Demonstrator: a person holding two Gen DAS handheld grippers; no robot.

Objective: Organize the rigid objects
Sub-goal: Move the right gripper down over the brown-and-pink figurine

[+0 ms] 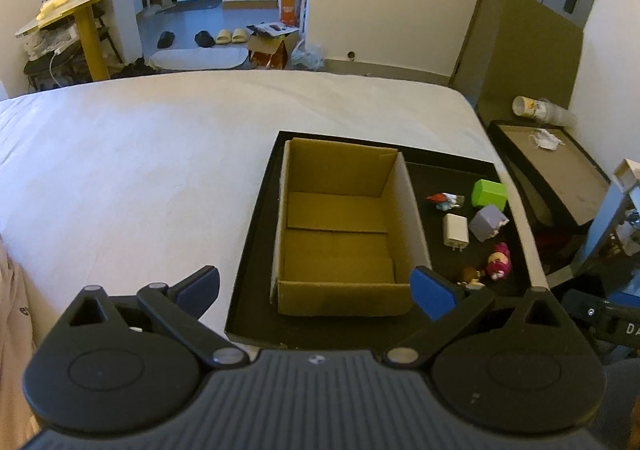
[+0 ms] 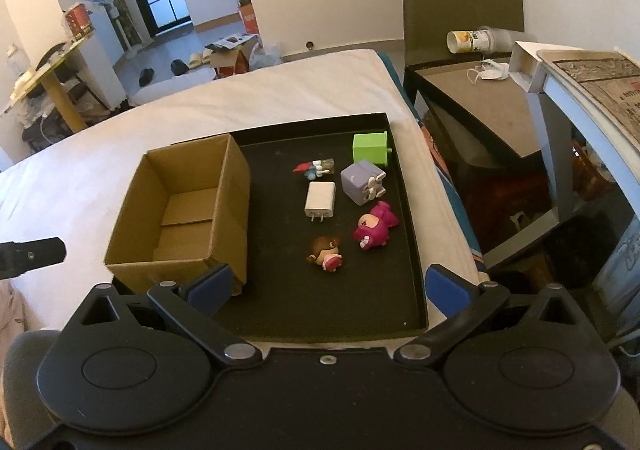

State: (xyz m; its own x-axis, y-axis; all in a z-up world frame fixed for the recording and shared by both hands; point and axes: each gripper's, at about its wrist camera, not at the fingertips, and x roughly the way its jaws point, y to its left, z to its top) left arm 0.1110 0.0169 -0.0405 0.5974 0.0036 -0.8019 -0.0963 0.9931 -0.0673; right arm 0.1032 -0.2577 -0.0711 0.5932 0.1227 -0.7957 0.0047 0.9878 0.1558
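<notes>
A black tray lies on a white bed. In its left half stands an empty open cardboard box. To the right of the box lie a green block, a grey cube toy, a white charger plug, a small red-and-blue figure, a pink bear toy and a brown-haired doll. My left gripper hangs open before the box. My right gripper is open over the tray's near edge, holding nothing.
The white bed stretches left and far. Right of it stands a dark side table with a face mask and a tipped paper cup stack. A yellow-legged table, slippers and boxes sit on the floor beyond.
</notes>
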